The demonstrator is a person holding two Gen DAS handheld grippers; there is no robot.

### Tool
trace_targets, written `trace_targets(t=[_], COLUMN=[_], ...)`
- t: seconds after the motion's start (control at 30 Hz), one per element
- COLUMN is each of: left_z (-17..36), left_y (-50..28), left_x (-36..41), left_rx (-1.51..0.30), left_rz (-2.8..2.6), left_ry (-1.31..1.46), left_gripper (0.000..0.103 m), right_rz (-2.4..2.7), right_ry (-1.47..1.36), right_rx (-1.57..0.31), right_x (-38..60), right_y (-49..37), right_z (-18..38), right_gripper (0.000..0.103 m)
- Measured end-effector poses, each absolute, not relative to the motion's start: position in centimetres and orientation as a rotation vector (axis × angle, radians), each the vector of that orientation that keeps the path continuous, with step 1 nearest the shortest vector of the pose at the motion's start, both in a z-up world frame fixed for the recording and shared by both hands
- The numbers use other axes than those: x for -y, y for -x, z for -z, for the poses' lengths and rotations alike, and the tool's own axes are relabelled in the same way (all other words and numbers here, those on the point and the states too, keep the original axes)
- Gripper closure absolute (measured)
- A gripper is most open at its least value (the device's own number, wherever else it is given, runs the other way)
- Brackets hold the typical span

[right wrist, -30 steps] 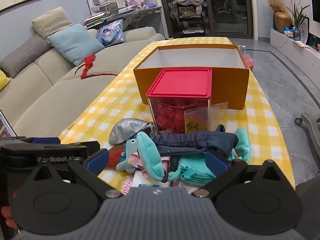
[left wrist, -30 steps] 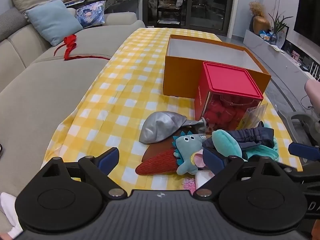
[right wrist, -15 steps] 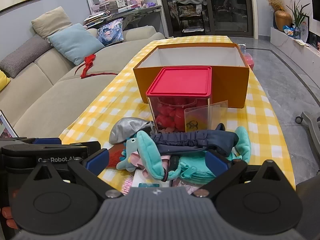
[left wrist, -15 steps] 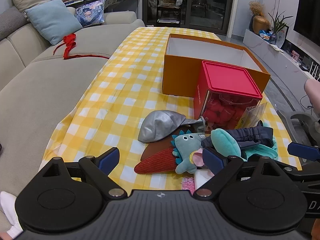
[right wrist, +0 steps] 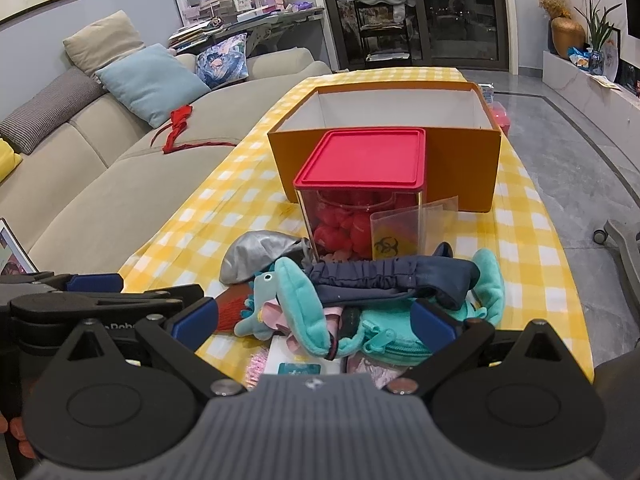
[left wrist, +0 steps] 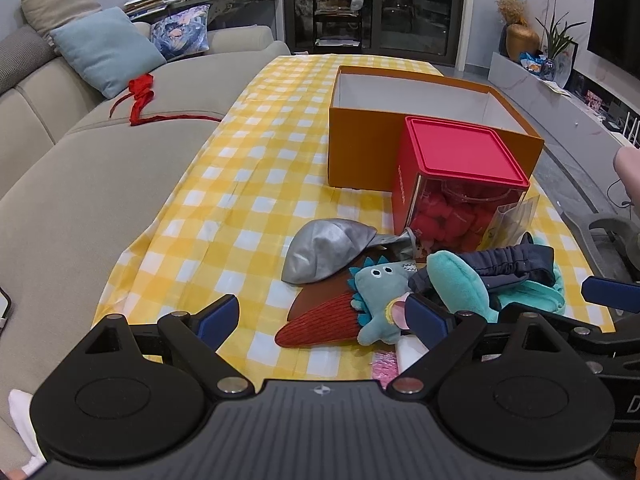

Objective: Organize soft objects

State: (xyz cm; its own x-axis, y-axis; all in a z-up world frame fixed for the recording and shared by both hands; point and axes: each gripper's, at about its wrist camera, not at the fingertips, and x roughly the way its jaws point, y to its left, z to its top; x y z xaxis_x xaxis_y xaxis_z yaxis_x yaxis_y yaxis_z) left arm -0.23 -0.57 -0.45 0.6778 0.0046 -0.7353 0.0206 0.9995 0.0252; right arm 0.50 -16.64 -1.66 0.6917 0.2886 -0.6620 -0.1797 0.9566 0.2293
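Note:
A heap of soft things lies at the near end of the yellow checked table: a silver cap (left wrist: 326,250), a red corduroy piece (left wrist: 320,326), a teal dinosaur plush (left wrist: 376,296), a navy elastic cloth (left wrist: 504,266) and teal plush slippers (right wrist: 304,308). My left gripper (left wrist: 322,320) is open and empty, just in front of the red piece. My right gripper (right wrist: 314,320) is open and empty over the near edge of the heap; the navy cloth (right wrist: 392,280) lies just beyond it.
An open orange box (left wrist: 420,120) stands behind a clear tub with a red lid (left wrist: 460,184) full of red soft pieces. A small clear bag (right wrist: 400,232) leans on the tub. A beige sofa (left wrist: 80,184) runs along the left with cushions and a red ribbon (left wrist: 140,96).
Both grippers have edged very slightly; the heap and boxes have not moved. Both grippers stay open.

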Motion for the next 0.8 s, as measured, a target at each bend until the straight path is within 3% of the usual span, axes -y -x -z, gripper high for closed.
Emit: trace_targets(t=[0.8], left_z=[0.84], left_y=[0.33], left_x=[0.93], left_rx=[-0.841], left_rz=[0.001], left_ry=[-0.055], left_gripper=[0.000], right_rz=[-0.265], right_ry=[-0.161], right_rx=[-0.784], right_x=[16.70], right_y=[-0.56], right_z=[1.86], right_gripper=[0.003])
